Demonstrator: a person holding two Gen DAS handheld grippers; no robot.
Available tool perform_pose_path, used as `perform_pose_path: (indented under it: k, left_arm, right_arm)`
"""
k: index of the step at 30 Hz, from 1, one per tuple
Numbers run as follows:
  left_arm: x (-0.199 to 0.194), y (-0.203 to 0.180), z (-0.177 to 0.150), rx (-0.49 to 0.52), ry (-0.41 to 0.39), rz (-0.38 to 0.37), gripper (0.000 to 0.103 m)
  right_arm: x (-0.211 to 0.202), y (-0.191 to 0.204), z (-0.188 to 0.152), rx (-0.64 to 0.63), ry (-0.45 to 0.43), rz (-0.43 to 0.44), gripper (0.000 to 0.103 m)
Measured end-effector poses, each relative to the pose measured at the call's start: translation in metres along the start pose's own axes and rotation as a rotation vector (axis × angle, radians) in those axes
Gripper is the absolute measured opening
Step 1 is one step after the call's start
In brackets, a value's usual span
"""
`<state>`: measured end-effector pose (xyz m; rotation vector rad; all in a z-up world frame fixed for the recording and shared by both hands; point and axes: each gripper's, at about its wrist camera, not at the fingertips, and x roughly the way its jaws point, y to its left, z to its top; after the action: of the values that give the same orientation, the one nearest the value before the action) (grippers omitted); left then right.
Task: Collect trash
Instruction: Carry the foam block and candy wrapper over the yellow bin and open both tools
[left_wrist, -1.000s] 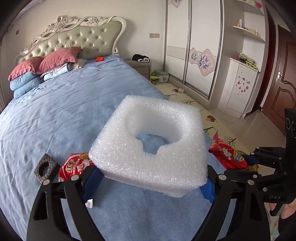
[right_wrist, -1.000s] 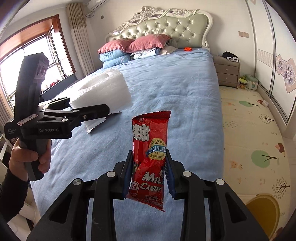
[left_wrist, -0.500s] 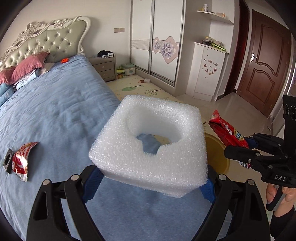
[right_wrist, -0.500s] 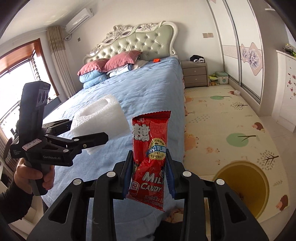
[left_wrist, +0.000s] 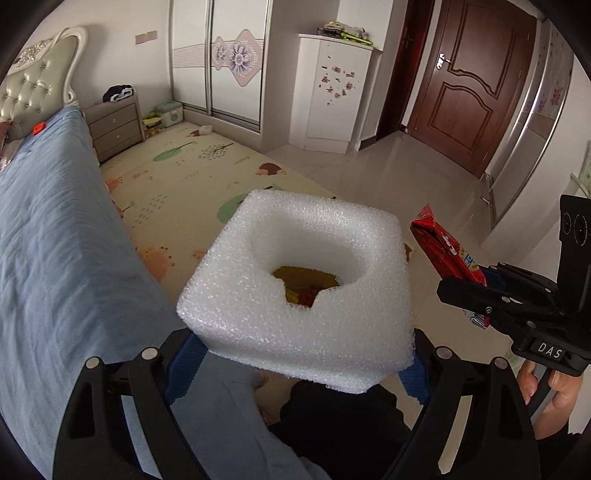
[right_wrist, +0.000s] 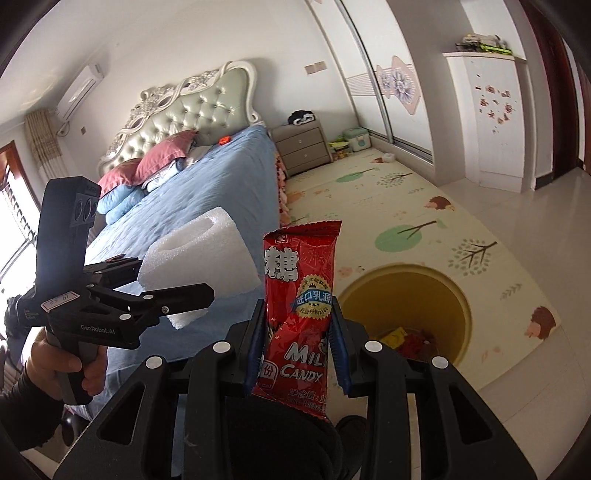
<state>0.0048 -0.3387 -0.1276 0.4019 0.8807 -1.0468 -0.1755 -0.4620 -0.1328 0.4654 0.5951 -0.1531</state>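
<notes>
With my left gripper (left_wrist: 295, 354) clamping the foam block (left_wrist: 299, 280) and my right gripper (right_wrist: 297, 347) pinching the candy wrapper (right_wrist: 299, 306), I carry both toward the yellow bin (right_wrist: 458, 295) at lower right, next to release over it.

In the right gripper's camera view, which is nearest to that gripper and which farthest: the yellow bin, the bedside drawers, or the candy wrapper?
1. Candy wrapper, clamped in the right gripper.
2. Yellow bin, on the floor just ahead, to the right.
3. Bedside drawers, far back beside the bed's head.
</notes>
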Motion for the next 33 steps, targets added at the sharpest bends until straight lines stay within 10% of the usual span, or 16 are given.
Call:
perform_pose_path:
  k: [11, 33]
  left_arm:
    - [0.089, -0.028, 0.036, 0.016, 0.153, -0.076, 0.088]
    - [0.173, 0.001, 0.075, -0.053, 0.252, -0.045, 0.088]
  right_arm:
    - [0.000, -0.078, -0.026, 0.149, 0.036, -0.102, 0.032]
    - [0.084, -0.102, -0.011, 0.127, 0.168, -0.147, 0.032]
